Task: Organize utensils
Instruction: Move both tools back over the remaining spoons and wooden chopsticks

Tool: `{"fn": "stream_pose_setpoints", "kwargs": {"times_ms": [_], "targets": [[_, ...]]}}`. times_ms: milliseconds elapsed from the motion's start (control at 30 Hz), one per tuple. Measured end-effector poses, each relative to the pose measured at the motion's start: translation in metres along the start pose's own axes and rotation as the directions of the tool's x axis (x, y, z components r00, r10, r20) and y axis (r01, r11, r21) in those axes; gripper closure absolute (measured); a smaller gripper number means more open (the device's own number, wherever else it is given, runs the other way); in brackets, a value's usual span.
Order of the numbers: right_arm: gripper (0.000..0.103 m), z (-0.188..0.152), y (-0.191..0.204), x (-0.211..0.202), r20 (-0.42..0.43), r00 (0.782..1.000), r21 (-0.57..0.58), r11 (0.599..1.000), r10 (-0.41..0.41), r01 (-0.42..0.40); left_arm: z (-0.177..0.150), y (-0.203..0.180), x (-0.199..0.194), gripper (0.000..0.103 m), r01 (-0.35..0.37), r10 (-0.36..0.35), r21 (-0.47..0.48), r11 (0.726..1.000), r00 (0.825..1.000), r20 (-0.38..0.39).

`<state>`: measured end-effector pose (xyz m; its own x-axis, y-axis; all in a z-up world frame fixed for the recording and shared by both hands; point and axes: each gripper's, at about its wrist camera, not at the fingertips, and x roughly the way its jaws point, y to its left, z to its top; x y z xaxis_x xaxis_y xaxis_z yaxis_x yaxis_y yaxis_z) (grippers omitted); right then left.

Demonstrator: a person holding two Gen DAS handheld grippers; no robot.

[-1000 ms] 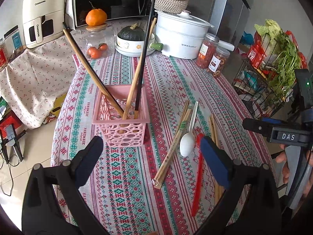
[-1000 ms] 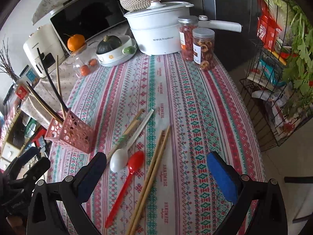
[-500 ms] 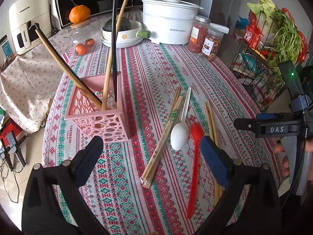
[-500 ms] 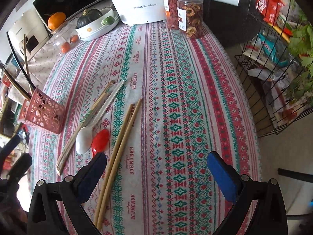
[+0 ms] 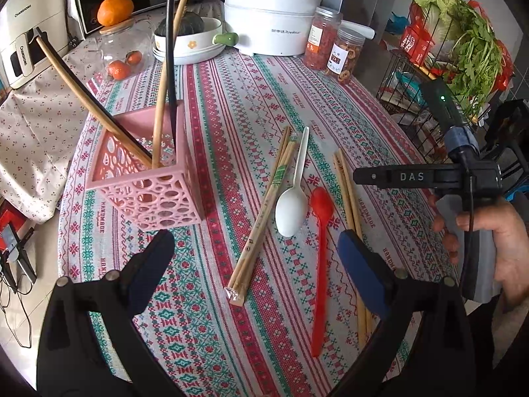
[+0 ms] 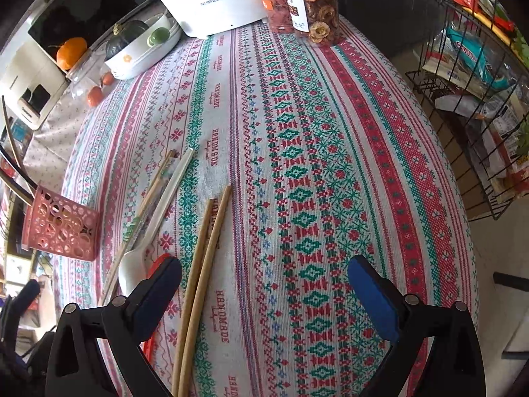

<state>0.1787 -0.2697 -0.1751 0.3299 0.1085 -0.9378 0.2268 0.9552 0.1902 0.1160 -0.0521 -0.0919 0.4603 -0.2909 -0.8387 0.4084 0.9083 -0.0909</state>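
**Left wrist view and right wrist view: both grippers spread above loose utensils**

Left wrist view: the left gripper [image 5: 254, 258] hangs over the near edge of the tabletop [image 5: 231, 106] with its fingers spread wide and nothing between them. A pink holder [image 5: 148, 178] stands toward the left edge, with three chopsticks leaning in it. Toward the middle lie a wrapped chopstick pair [image 5: 264, 211], a white spoon [image 5: 292, 195] just beside it, a red spoon [image 5: 320, 254] next to that, and a bare chopstick pair [image 5: 347, 195] nearest the right edge. The right gripper's body [image 5: 426, 177], gripped by a hand [image 5: 489, 241], hovers off the right edge.

Right wrist view: the right gripper [image 6: 264, 294] is also spread and empty, low over the near edge of the tabletop [image 6: 330, 132]. The bare chopstick pair [image 6: 205, 264] runs between its fingers, close to the left one. The white spoon [image 6: 148, 235] and wrapped chopstick pair [image 6: 145, 205] lie further left; the red spoon [image 6: 158, 261] is mostly hidden behind the left finger. The pink holder [image 6: 62, 228] sits at the left edge.
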Motion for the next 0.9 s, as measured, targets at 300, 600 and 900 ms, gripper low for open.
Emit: {"fn": "stream_pose_setpoints", "kwargs": {"times_ms": [300,600,900], "targets": [[0.007,-0.008,0.024,0.015,0.030,0.984,-0.134,0.975,-0.177,0.179,-0.003,0.004,0.002,0.004,0.024,-0.024,-0.009,1.000,1.000,-0.014],[0.015,-0.021,0.023,0.009,0.022,0.987,-0.163,0.973,-0.161,0.162,-0.002,0.004,0.001,0.010,0.032,-0.032,-0.005,0.999,0.999,-0.005],[0.091,-0.034,0.029,-0.006,0.019,0.996,-0.202,0.975,-0.091,0.093,0.002,-0.022,0.014,0.047,0.042,-0.040,0.046,0.998,0.998,-0.043]]}}
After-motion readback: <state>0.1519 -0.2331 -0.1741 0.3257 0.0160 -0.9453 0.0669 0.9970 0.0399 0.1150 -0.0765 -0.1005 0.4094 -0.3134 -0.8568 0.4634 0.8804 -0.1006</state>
